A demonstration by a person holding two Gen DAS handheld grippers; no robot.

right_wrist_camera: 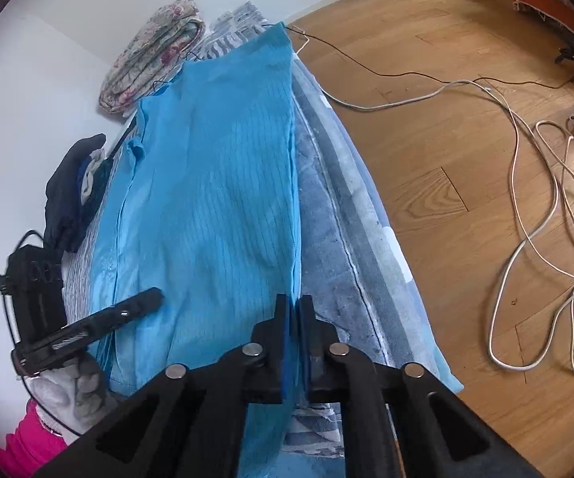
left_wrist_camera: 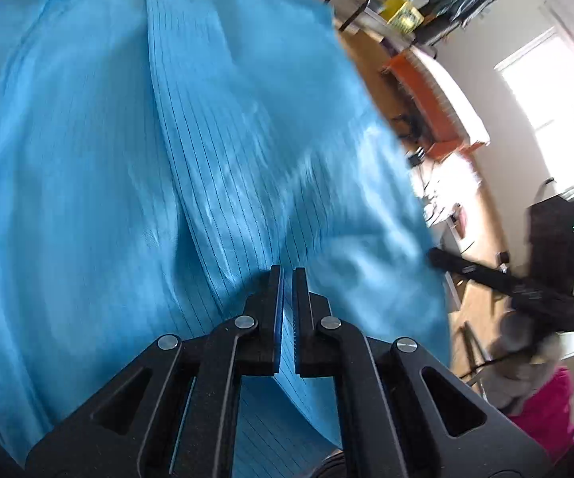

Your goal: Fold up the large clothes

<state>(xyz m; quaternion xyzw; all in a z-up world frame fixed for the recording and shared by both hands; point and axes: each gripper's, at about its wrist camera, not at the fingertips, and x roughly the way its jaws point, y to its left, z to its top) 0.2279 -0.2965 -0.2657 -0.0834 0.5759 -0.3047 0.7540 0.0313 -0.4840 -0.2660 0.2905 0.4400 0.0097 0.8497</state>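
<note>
- Right gripper (right_wrist_camera: 294, 306) is pinching the blue garment (right_wrist_camera: 215, 183) at its 3 o'clock edge, jaws closed.
- Left gripper (left_wrist_camera: 288, 275) is clamping a fold, closed.
- Garment is lying along the bed (right_wrist_camera: 338, 215).
- Wood floor (right_wrist_camera: 446, 151) with cables (right_wrist_camera: 526, 199) is lying at 3 o'clock.

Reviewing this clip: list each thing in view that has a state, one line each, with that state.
Light blue pinstriped garment: spread lengthwise on the bed, partly folded, its right edge pinched.
Right gripper: shut on the garment's edge.
Left gripper: shut, blue cloth between its pads.
Floral quilt: folded, against the wall.
Dark clothes: heaped, unfolded.
White cables: loose, tangled on the wooden floor.
</note>
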